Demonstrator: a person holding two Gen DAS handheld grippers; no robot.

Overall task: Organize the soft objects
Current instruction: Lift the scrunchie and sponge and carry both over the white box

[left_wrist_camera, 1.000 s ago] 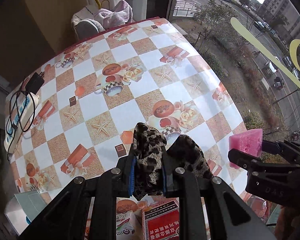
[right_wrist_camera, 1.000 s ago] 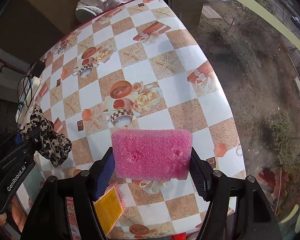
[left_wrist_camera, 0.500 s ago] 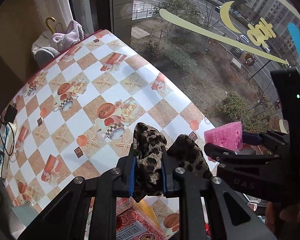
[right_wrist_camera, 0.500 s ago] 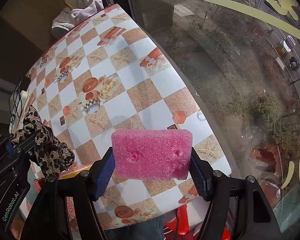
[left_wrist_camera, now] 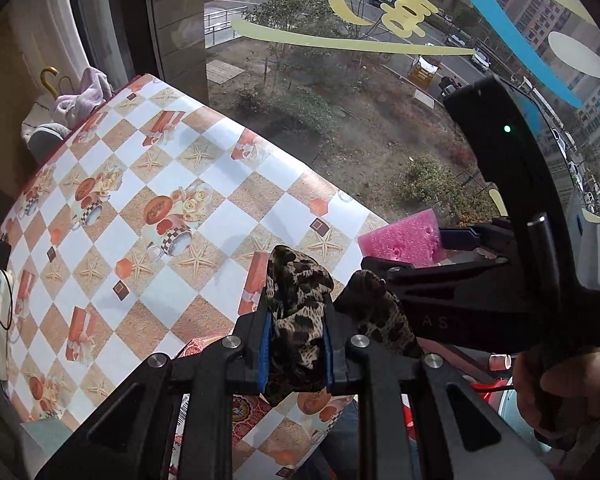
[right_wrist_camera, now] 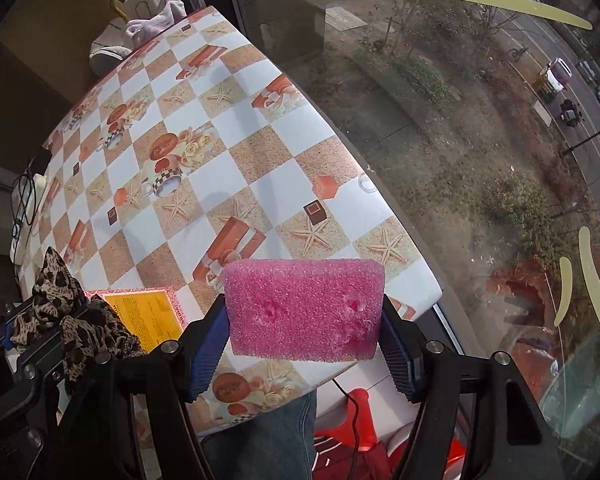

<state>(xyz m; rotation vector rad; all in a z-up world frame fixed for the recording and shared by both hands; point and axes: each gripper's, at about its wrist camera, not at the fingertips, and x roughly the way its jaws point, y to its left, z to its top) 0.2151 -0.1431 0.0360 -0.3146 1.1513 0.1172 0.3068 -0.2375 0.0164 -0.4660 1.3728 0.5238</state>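
A checkered tablecloth (right_wrist_camera: 236, 168) covers the table; a red-and-yellow booklet (right_wrist_camera: 148, 312), perhaps a packet, lies near its edge.

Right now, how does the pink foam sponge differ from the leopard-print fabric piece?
The pink foam sponge is one plain colour; the leopard-print fabric piece is spotted brown and black. The sponge keeps a flat block shape; the fabric is crumpled and droops. Both are held above the table, one in each gripper.

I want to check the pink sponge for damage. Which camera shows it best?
The right wrist view: the pink sponge faces the lens broadside between the right gripper jaws, showing two torn dents. The left wrist view shows only a small end of it, far right, partly hidden by the gripper.
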